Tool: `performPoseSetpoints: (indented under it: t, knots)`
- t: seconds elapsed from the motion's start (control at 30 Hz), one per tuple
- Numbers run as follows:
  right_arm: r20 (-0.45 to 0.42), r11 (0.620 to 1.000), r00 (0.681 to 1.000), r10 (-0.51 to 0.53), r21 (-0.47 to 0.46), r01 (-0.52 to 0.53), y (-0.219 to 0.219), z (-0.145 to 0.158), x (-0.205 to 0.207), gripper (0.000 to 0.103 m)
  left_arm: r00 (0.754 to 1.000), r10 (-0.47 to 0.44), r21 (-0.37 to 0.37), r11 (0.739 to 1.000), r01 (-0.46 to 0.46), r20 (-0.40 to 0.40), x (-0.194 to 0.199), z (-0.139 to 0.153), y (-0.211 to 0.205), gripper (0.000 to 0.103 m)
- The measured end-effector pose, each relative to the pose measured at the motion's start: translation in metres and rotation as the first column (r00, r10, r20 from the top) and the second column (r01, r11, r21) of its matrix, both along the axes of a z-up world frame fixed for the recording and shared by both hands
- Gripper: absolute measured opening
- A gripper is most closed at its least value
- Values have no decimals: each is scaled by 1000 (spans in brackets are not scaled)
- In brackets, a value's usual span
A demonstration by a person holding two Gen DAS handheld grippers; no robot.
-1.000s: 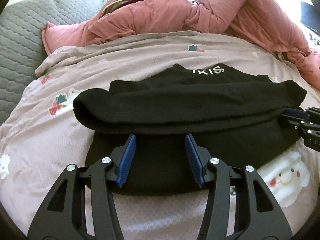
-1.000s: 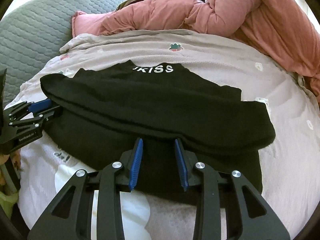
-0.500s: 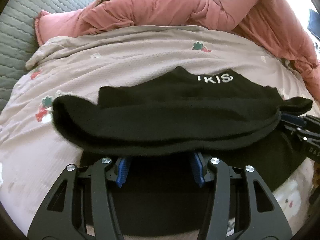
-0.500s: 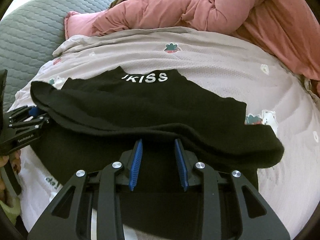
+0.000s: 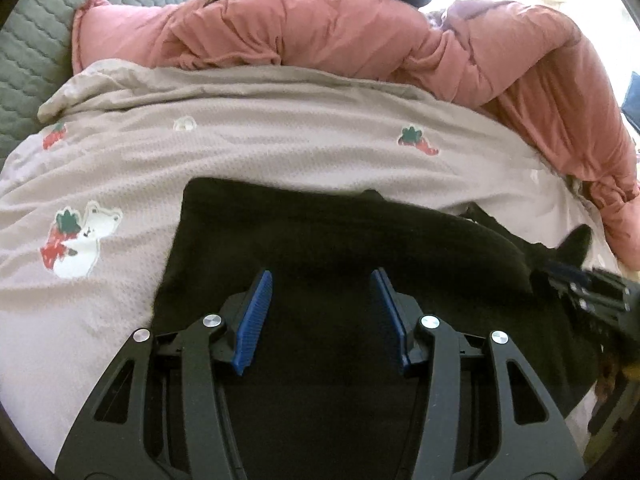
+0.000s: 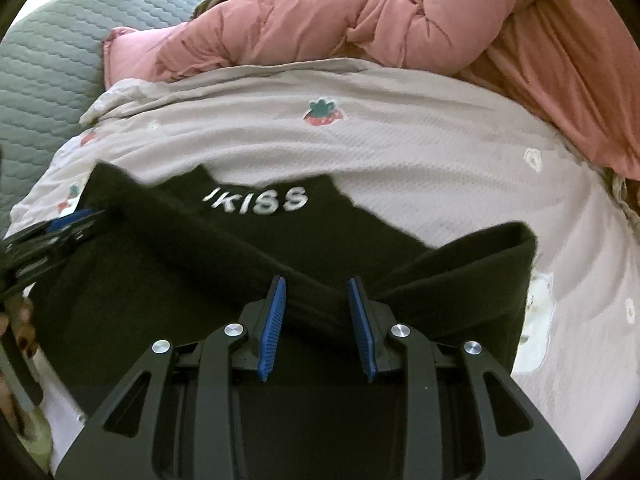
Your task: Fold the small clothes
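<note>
Tongs first, from the left wrist view: the left gripper (image 5: pixel 322 276) has its blue pads set partly apart, with the black garment (image 5: pixel 320 232) filling the space between and under them. The cloth is so dark there that the grip is hard to read from this view alone. The garment lies on a pale bedspread (image 5: pixel 280 140) printed with strawberries and bears, folded over itself, its far edge running across the middle of the picture. At the right edge the right gripper (image 5: pixel 560 276), blurred, reaches into the garment's side. A pink quilt (image 5: pixel 360 32) is heaped behind, and a grey quilted cover (image 5: pixel 32 40) shows at far left.

From the right wrist view, the right gripper (image 6: pixel 317 282) is clenched on a thick fold of the black garment (image 6: pixel 460 276), which rises to its pads in a ridge. That ridge runs taut to the left gripper (image 6: pixel 76 218), which grasps the cloth at its left edge. White lettering (image 6: pixel 256 202) shows on the layer beneath. The bedspread (image 6: pixel 400 140) and the pink quilt (image 6: pixel 400 20) lie beyond.
</note>
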State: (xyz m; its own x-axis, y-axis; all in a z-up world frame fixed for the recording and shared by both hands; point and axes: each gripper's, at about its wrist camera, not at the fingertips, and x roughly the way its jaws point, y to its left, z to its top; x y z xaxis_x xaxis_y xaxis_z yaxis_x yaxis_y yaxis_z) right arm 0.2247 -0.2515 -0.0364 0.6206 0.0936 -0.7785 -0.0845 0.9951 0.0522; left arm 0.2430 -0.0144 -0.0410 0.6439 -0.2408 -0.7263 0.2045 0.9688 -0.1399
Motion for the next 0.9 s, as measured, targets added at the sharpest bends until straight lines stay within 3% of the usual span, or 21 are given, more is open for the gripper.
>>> performPoseSetpoints:
  t: [0.17, 0.23, 0.43, 0.63, 0.7, 0.9]
  knots:
    - [59, 997, 995, -75, -17, 76, -14, 16, 20, 32, 1000, 27, -6, 1000, -27, 8, 6, 5, 19, 44]
    - [98, 994, 990, -103, -17, 105, -23, 28, 20, 33, 998, 56, -12, 998, -56, 6, 7, 7, 30, 50]
    - [185, 985, 968, -168, 9, 170, -58, 55, -4, 39, 992, 123, -41, 992, -123, -15, 15, 7, 62, 52]
    - [90, 983, 979, -182, -16, 184, -81, 31, -10, 46, 987, 141, -103, 984, -149, -76, 24, -7, 83, 55]
    - [36, 983, 982, -185, 5, 185, -85, 16, -6, 46, 986, 133, -120, 982, -144, -97, 27, -12, 84, 60]
    - [-18, 982, 983, -184, 46, 185, -88, -7, 4, 48, 988, 108, -122, 985, -121, -109, 30, -19, 80, 61]
